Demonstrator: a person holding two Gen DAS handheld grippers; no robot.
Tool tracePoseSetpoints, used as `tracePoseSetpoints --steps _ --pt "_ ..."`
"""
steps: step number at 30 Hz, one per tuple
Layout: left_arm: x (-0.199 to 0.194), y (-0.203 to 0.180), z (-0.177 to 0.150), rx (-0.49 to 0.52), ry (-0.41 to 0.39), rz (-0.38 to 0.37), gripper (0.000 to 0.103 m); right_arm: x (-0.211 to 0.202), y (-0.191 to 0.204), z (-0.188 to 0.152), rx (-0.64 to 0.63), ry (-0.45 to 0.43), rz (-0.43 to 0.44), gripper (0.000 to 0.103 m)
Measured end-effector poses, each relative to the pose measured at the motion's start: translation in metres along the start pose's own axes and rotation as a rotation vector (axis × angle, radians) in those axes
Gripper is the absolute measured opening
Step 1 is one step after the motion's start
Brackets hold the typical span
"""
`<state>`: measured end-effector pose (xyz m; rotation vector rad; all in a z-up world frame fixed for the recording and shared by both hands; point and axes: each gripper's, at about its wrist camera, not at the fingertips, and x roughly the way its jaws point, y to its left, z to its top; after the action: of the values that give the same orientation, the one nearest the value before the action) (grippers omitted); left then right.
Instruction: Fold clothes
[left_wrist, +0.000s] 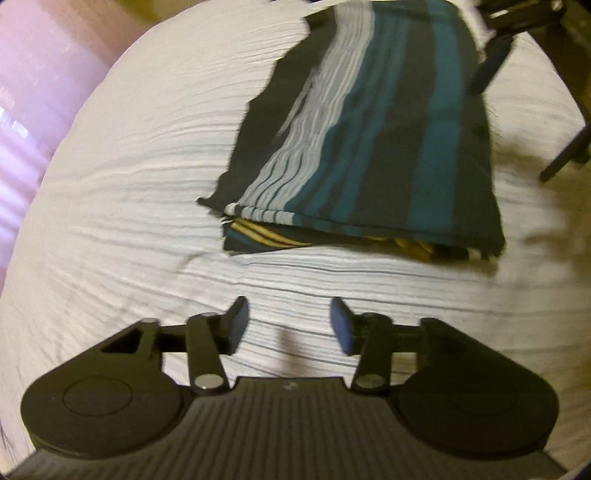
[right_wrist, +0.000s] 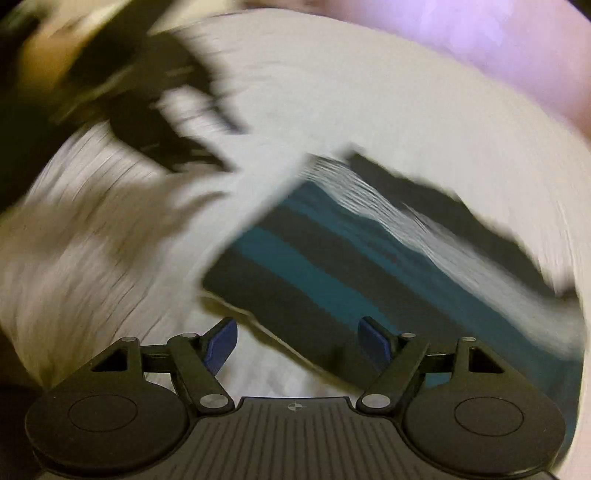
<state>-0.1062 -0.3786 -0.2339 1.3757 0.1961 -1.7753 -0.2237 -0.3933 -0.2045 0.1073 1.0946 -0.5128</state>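
A folded garment (left_wrist: 373, 147) with dark, teal and pale grey stripes lies on a white ribbed bedcover (left_wrist: 129, 184). Yellow-striped layers (left_wrist: 280, 240) peek out under its near edge. My left gripper (left_wrist: 290, 325) hovers open over the bedcover, short of that near edge, with nothing between its fingers. In the blurred right wrist view the same garment (right_wrist: 351, 266) lies ahead and to the right. My right gripper (right_wrist: 299, 341) is open just above its near corner, empty. The other gripper (right_wrist: 155, 110) shows as a dark blur at upper left.
Dark frame legs (left_wrist: 565, 155) stand off the bed at the upper right of the left wrist view. A pink wall or curtain (left_wrist: 40, 92) runs along the far left. White bedcover (right_wrist: 424, 122) stretches around the garment on all sides.
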Motion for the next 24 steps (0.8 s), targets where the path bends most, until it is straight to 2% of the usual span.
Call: tracePoseSetpoints --steps 3,5,8,10,11,13,17,22,24 --pt "0.001 -0.005 -0.004 0.046 -0.052 -0.009 0.067 0.017 0.046 0.012 -0.231 -0.028 -0.007 0.076" --pt "0.007 -0.009 -0.006 0.101 -0.076 -0.008 0.070 0.030 0.071 0.016 -0.363 -0.045 -0.018 0.076" --pt "0.018 -0.017 -0.009 0.205 -0.103 0.005 0.075 0.052 0.082 0.009 -0.462 -0.063 -0.067 0.076" --pt "0.029 -0.024 -0.011 0.304 -0.118 0.041 0.076 0.067 0.089 0.004 -0.527 -0.075 -0.100 0.074" --pt "0.034 -0.028 -0.013 0.356 -0.128 0.060 0.078 0.069 0.086 0.005 -0.511 -0.087 -0.105 0.048" --pt "0.041 -0.030 -0.012 0.440 -0.167 0.096 0.085 0.061 0.068 0.015 -0.378 -0.122 -0.093 0.015" --pt "0.056 -0.026 0.003 0.556 -0.227 0.149 0.085 0.029 0.045 0.028 -0.209 -0.177 -0.070 0.013" --pt "0.080 -0.020 0.017 0.695 -0.272 0.152 0.083 0.007 0.037 0.032 -0.116 -0.186 -0.068 0.013" --pt "0.092 -0.019 0.019 0.763 -0.277 0.144 0.077 0.003 0.035 0.033 -0.090 -0.186 -0.066 0.013"
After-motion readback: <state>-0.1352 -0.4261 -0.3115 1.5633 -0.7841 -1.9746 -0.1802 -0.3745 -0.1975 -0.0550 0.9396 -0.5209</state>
